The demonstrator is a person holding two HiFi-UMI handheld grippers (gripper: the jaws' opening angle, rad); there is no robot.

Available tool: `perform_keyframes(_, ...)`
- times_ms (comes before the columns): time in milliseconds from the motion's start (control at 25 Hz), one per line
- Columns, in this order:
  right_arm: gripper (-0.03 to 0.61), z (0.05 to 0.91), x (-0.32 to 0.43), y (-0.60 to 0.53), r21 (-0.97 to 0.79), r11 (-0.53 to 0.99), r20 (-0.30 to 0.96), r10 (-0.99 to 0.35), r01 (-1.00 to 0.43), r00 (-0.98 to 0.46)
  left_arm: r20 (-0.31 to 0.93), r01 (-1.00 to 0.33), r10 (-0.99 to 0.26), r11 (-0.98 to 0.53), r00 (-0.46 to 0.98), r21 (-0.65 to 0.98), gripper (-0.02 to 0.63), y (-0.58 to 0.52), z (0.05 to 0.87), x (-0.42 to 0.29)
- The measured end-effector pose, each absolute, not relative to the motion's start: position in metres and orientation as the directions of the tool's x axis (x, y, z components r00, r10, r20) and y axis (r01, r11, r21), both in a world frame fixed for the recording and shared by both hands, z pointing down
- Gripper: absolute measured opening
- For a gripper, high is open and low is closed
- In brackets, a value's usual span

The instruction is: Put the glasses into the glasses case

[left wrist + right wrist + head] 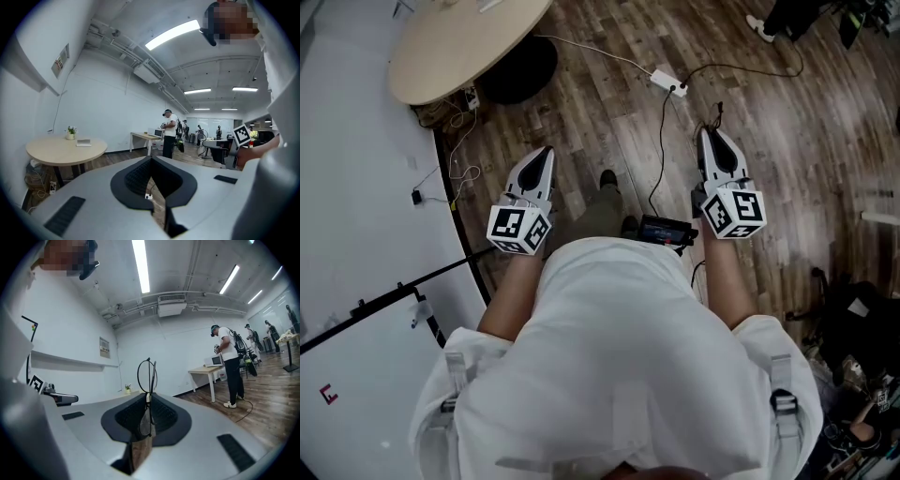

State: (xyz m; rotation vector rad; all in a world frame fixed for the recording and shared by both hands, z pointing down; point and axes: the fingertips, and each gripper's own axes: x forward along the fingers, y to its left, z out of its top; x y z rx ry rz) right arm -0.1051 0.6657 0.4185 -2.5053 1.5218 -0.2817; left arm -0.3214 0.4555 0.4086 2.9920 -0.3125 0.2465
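The right gripper (149, 401) is closed down narrow on one pair of thin, dark wire-rimmed glasses (147, 376). It pinches them edge-on, so the round rims stand up above its fingertips. The left gripper (151, 160) has its jaws drawn together at the tips with nothing between them, and only a sliver of wooden floor (609, 103) shows through the slit behind. In the head view both grippers are held out in front of the person, well apart, over that floor. There are two marker cubes, one on each gripper. One white power strip (668, 82) lies on the boards ahead, and one round surface (459, 42) stands off to the left, carrying one small potted plant (71, 132).
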Motion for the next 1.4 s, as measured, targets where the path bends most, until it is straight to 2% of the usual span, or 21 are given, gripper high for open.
perform_keyframes(240,0.049,0.429,-0.076,0.669,-0.252,-0.534,0.087,-0.843,-0.807,0.530,0.174,-0.188,-0.163,-0.972,0.971,0.142,0.014,0.441,0.424,-0.286)
perform_keyframes(480,0.049,0.424,-0.008,0.640,-0.240,-0.557,0.124,-0.830,-0.795,0.544,0.175,-0.211,-0.176,-0.955,0.969,0.208,0.014,0.386,0.432,-0.219)
perform_keyframes(680,0.049,0.391,0.051,0.605,-0.175,-0.600,0.070,-0.798,-0.780,0.598,0.123,-0.221,-0.202,-0.960,0.972,0.172,0.014,0.321,0.412,-0.170)
perform_keyframes(800,0.049,0.377,0.082,0.583,-0.165,-0.588,0.059,-0.807,-0.792,0.587,0.139,-0.213,-0.199,-0.973,0.970,0.093,0.014,0.294,0.415,-0.136)
perform_keyframes(1160,0.049,0.369,0.127,0.512,-0.160,-0.507,0.068,-0.862,-0.847,0.503,0.106,-0.194,-0.182,-0.974,0.978,0.113,0.014,0.258,0.402,-0.084)
perform_keyframes(1400,0.049,0.377,0.185,0.458,-0.171,-0.442,0.062,-0.897,-0.880,0.438,0.149,-0.309,-0.288,-0.940,0.946,0.144,0.014,0.213,0.424,-0.059)
